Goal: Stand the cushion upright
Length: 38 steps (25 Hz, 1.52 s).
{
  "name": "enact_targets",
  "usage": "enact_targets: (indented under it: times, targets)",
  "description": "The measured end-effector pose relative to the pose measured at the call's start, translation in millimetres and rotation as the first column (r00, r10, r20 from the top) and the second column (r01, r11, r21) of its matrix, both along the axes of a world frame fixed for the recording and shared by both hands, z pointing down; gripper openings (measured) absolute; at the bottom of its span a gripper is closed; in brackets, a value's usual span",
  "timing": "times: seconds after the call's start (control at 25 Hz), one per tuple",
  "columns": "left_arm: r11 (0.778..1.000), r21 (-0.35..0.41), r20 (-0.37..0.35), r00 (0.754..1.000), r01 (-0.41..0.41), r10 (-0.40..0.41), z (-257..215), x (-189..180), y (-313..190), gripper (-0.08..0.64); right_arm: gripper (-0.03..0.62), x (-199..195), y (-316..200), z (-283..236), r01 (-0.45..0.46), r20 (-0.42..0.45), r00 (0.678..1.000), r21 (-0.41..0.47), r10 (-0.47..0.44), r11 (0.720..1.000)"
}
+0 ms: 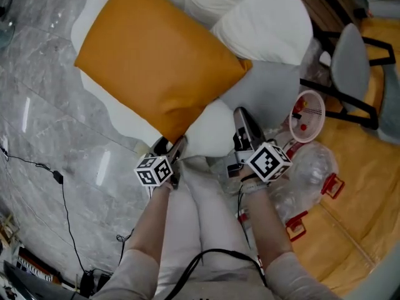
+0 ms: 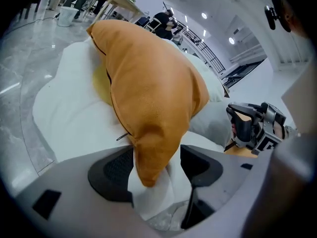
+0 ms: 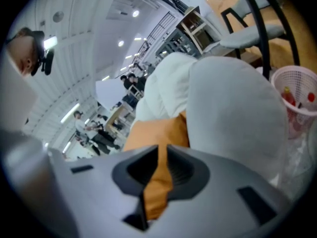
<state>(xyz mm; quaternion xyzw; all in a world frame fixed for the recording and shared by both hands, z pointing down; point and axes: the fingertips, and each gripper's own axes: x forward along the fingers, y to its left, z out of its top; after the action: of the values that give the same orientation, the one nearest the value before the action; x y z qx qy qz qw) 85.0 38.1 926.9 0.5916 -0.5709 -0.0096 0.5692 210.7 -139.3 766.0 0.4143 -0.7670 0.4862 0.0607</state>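
Lying slantwise rather than on edge, the orange cushion [image 1: 156, 61] extends ahead of both grippers. Its broad face is turned up and its back rests on the white beanbag seat [image 1: 262, 24].

Status: the task is judged to be at the gripping stage. One hold is made, and raising the cushion onto its edge is not yet done.

Left gripper [image 2: 156, 170]: jaws spread. The cushion's near corner hangs between them together with a fold of the white seat cover. The right-hand pad stands clear of the corner, and no clamping is evident.

Right gripper [image 3: 161, 170]: jaws pressed almost together, pinching a thin flap of the orange fabric. Which edge of the cushion this flap belongs to cannot be told.

Materials and shapes:
- Cushion: square, plump in the middle, tapering to pointed corners. The cover is matte and finely grained, like suede or faux leather, with a seam along the edge.
- Seat: soft, smooth white fabric in bulging lobes.
- Grey pillow [image 1: 269, 89]: rounded and smooth, just beyond the right gripper.
- Pink mesh basket [image 1: 307, 114]: rigid plastic, to the right of the right gripper.
- Floor [image 1: 37, 105]: polished, grey, marble-patterned, to the left of the left gripper.
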Motion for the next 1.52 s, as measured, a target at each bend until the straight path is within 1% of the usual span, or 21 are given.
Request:
enact_targets:
  times: [0.04, 0.12, 0.16, 0.2, 0.24, 0.32, 0.36, 0.48, 0.6, 0.76, 0.88, 0.96, 1.04, 1.16, 1.24, 1.36, 1.52]
  targets:
    - [1.0, -0.004, -0.001, 1.0, -0.002, 0.002, 2, 1, -1, 0.301, 0.047, 0, -4, -1, 0.007, -0.016, 1.0, 0.015, -0.006, 1.0]
    - [1.0, -0.026, -0.004, 1.0, -0.01, 0.01, 6, 5, 0, 0.298, 0.119, -3, -14, -3, 0.034, -0.053, 0.998, 0.047, -0.032, 0.998]
    - [0.999, -0.04, -0.005, 1.0, -0.005, 0.005, 9, 6, 0, 0.295, 0.14, -6, -20, -4, 0.043, -0.063, 0.997, 0.057, -0.04, 0.997]
    - [0.999, -0.052, -0.012, 1.0, 0.013, -0.013, 11, 6, 1, 0.272, 0.155, -8, -27, -4, 0.043, -0.064, 0.997, 0.057, -0.039, 0.997]
    - [0.997, -0.061, -0.025, 0.999, 0.044, -0.045, 13, 4, 1, 0.226, 0.169, -10, -34, -3, 0.032, -0.06, 0.998, 0.05, -0.029, 0.998]
    - [0.992, -0.065, -0.054, 0.993, 0.105, -0.108, 15, 0, 2, 0.193, 0.192, -12, -51, 0, -0.007, -0.057, 0.998, 0.033, 0.009, 0.999]
    - [0.991, -0.063, -0.059, 0.991, 0.117, -0.121, 15, -1, 1, 0.181, 0.2, -13, -61, 2, -0.029, -0.065, 0.997, 0.032, 0.031, 0.999]
    - [0.991, -0.053, -0.059, 0.991, 0.12, -0.123, 15, -1, 0, 0.148, 0.223, -15, -88, 9, -0.078, -0.122, 0.989, 0.036, 0.082, 0.996]
    - [0.99, -0.054, -0.068, 0.989, 0.131, -0.135, 16, -1, 0, 0.141, 0.232, -19, -107, 23, -0.087, -0.165, 0.983, -0.007, 0.085, 0.996]
    - [0.988, -0.048, -0.088, 0.984, 0.149, -0.153, 16, 0, 0, 0.135, 0.23, -27, -113, 40, -0.03, -0.199, 0.98, -0.074, 0.015, 0.997]
    - [0.987, -0.044, -0.104, 0.982, 0.153, -0.157, 16, -1, 0, 0.129, 0.222, -35, -110, 48, 0.036, -0.187, 0.981, -0.103, -0.055, 0.994]
    - [0.987, -0.047, -0.114, 0.981, 0.154, -0.158, 16, -2, 0, 0.128, 0.165, -39, -108, 51, 0.087, -0.173, 0.979, -0.113, -0.106, 0.99]
    - [0.986, -0.052, -0.122, 0.979, 0.157, -0.162, 13, -2, 1, 0.116, 0.127, -39, -104, 50, 0.118, -0.172, 0.975, -0.119, -0.137, 0.986]
    - [0.977, -0.063, -0.149, 0.966, 0.205, -0.212, 4, -9, 3, 0.091, 0.067, -42, -97, 42, 0.161, -0.163, 0.97, -0.125, -0.18, 0.979]
    - [0.968, -0.066, -0.162, 0.955, 0.241, -0.248, -5, -16, 8, 0.083, 0.058, -45, -89, 35, 0.192, -0.154, 0.966, -0.119, -0.209, 0.974]
    - [0.966, -0.055, -0.147, 0.955, 0.251, -0.256, -23, -25, 24, 0.078, 0.051, -44, -69, 25, 0.217, -0.14, 0.962, -0.126, -0.234, 0.968]
    - [0.96, -0.024, -0.12, 0.953, 0.277, -0.278, -53, -43, 44, 0.074, 0.046, -47, -43, 8, 0.232, -0.101, 0.963, -0.149, -0.248, 0.961]
